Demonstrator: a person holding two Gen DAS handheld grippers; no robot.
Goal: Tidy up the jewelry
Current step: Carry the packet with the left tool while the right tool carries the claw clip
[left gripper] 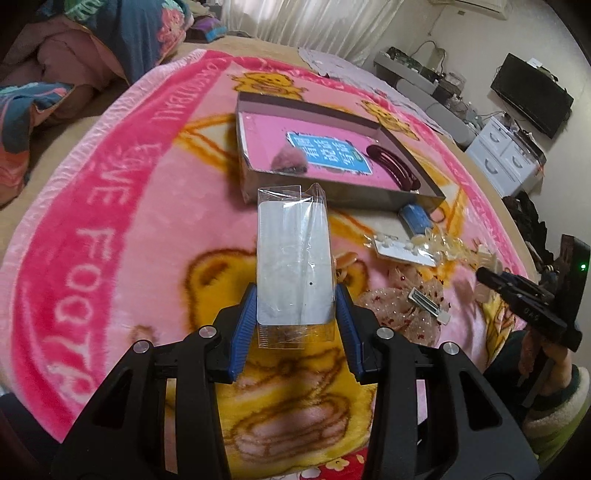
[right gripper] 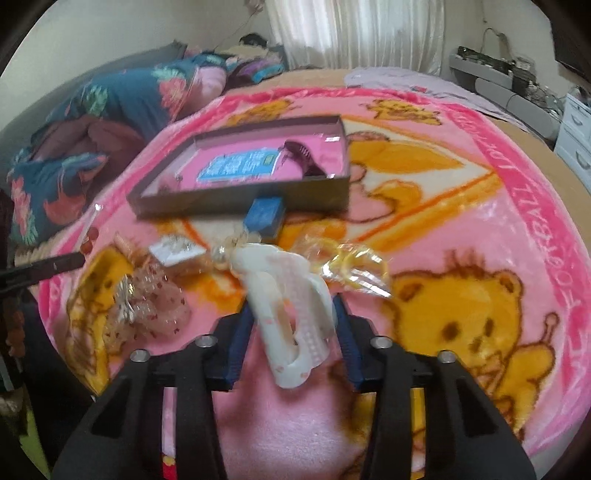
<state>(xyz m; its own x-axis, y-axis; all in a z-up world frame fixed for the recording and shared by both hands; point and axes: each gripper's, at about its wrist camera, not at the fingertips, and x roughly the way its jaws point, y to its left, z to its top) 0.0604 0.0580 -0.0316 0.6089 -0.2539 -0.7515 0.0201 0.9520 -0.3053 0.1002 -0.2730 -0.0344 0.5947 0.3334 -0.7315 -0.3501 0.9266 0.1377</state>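
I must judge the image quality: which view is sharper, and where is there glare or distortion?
Left wrist view: mostly sharp; glare on the clear plastic packet in the left gripper; fisheye bends the blanket edges. Right wrist view: softer and motion-blurred, so the white hair claw in the right gripper lacks detail.

A bedroom in daylight, with you working over a bed.

You face a bed (left gripper: 207, 46) spread with a pink cartoon-bear blanket (left gripper: 122, 206); a heap of dark floral quilts (right gripper: 110, 107) lies at its head. Behind it, white curtains (right gripper: 354, 33) let pale daylight through. Along the cream wall (left gripper: 443, 26) to your right stand a grey low cabinet (left gripper: 417, 79) cluttered with cables, a white drawer unit (left gripper: 502, 151) and a black monitor (left gripper: 532, 96).
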